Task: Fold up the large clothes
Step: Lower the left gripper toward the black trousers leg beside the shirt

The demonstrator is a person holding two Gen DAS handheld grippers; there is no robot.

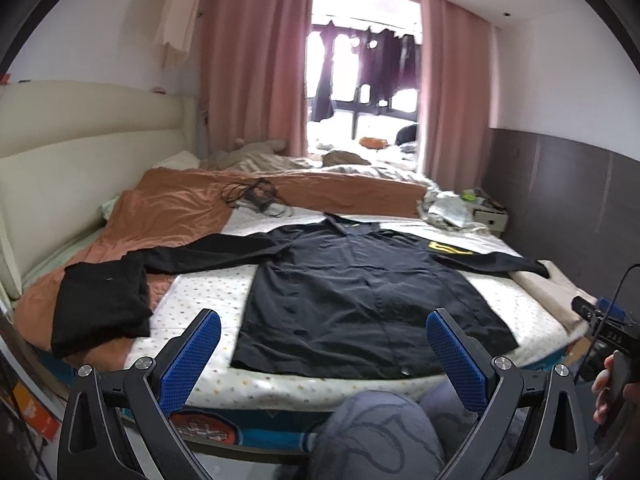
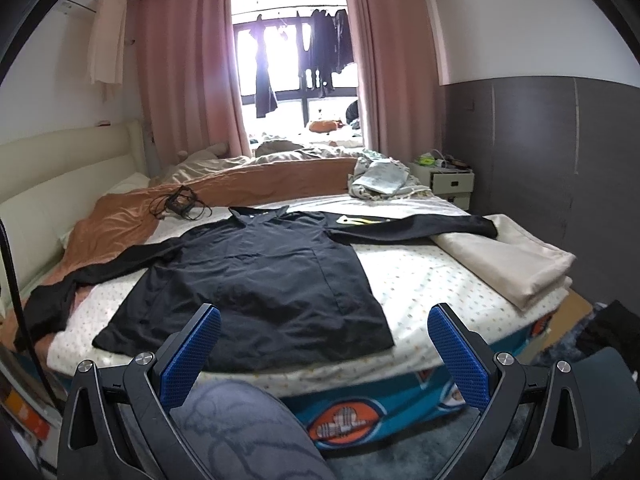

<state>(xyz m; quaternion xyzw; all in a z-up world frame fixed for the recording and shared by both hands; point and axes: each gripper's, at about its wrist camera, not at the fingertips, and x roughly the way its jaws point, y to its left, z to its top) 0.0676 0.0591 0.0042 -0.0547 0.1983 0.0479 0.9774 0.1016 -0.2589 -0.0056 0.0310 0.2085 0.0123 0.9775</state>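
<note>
Short of the bed edge (image 1: 280,390), both open grippers (image 1: 324,354) (image 2: 325,350) face the flat shirt (image 1: 360,296).

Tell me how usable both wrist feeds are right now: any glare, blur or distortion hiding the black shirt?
Left wrist view: the window is blown out, but the black shirt reads clearly, slightly soft at the near hem. Right wrist view: stronger window glare with a purple haze; shirt detail stays visible. Fisheye bending curves the bed edges in both.

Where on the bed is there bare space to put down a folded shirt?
Bare sheet lies between the black shirt and the beige folded cloth, and between shirt and folded black garment. Beyond the collar it is crowded: cables, crumpled clothes.
</note>
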